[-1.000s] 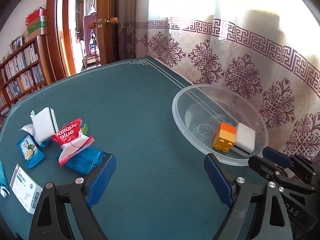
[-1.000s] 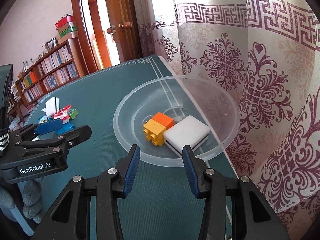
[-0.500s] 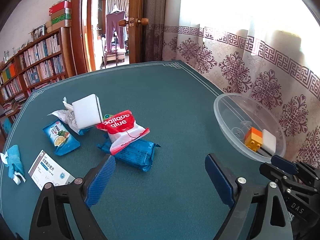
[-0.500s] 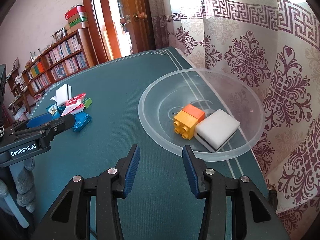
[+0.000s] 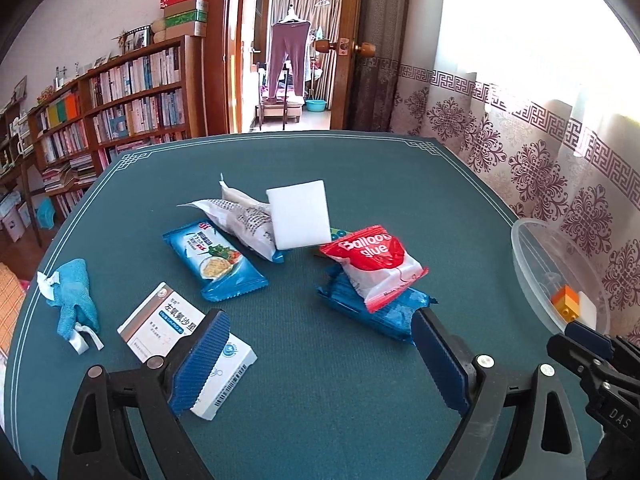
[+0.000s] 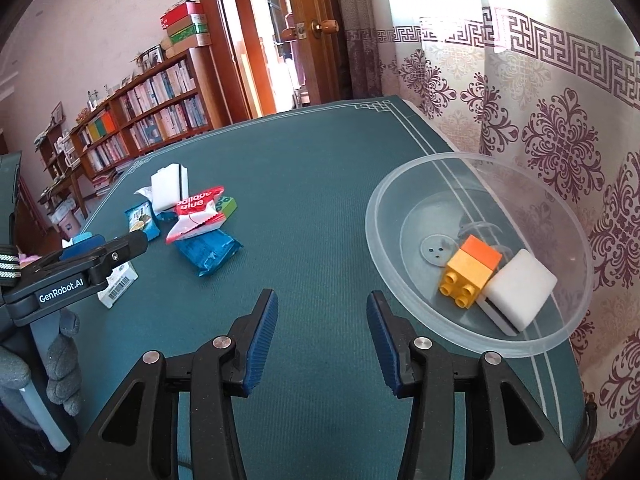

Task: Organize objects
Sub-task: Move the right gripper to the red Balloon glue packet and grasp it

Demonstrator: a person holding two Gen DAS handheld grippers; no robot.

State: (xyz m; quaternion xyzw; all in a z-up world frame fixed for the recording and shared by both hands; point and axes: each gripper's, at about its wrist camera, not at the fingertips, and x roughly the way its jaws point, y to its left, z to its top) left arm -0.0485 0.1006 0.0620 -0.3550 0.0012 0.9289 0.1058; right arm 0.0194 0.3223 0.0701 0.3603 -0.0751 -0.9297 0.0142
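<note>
The left tool (image 5: pixel 320 360), jaws apart and empty, has swung from the bowl (image 5: pixel 520 248) toward the packets (image 5: pixel 372 264).

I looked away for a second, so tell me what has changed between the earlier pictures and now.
Both hand-held grippers swung away from the clear bowl toward the pile of packets. The left hand-held gripper now faces them, wide open and empty. The right hand-held gripper, also empty, has just been opening slightly. Nothing was picked up; the toy block and white sponge stayed in the bowl.

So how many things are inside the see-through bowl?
2: a yellow-and-orange toy brick in the bowl, and a white sponge block touching its right side.
</note>
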